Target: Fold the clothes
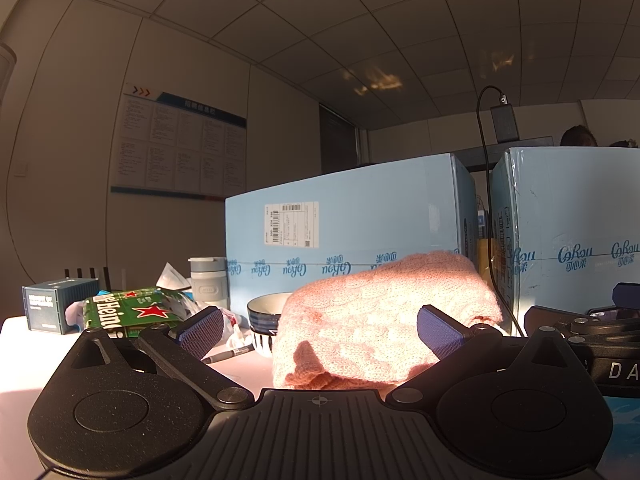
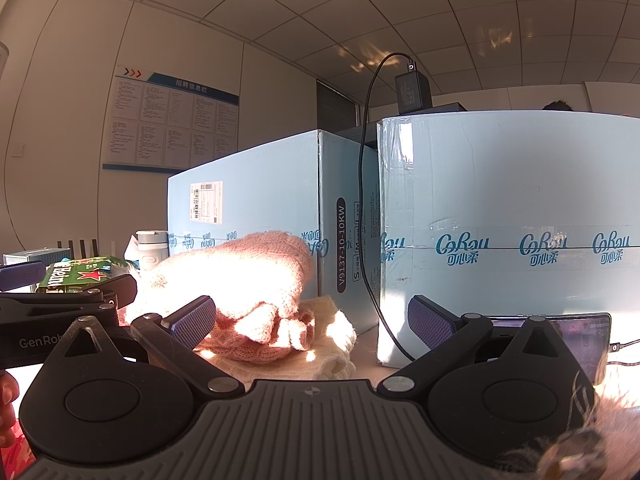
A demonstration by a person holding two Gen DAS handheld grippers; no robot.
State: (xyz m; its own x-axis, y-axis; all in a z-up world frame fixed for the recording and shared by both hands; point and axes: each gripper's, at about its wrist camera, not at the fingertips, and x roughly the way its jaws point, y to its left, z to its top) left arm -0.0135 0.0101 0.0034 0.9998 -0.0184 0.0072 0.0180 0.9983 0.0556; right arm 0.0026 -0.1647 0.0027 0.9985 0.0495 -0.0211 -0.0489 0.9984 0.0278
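We see the pink knit sweater (image 1: pixel 384 320) folded into a thick bundle, lying just in front of the pale blue carton (image 1: pixel 344 216), atop a cream knit piece (image 2: pixel 332 344). Our left gripper (image 1: pixel 320 332) and right gripper (image 2: pixel 312 324) sit low before that carton, both spread wide, holding nothing.

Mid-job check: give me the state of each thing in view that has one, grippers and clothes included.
left gripper: open, holding nothing
right gripper: open, holding nothing
pink knit sweater: folded into a bundle, lying on the table
cream knit garment: lying under the pink one
bowl: upright
pen: lying flat
phone: screen lit, cable plugged in
blue cartons: taped shut
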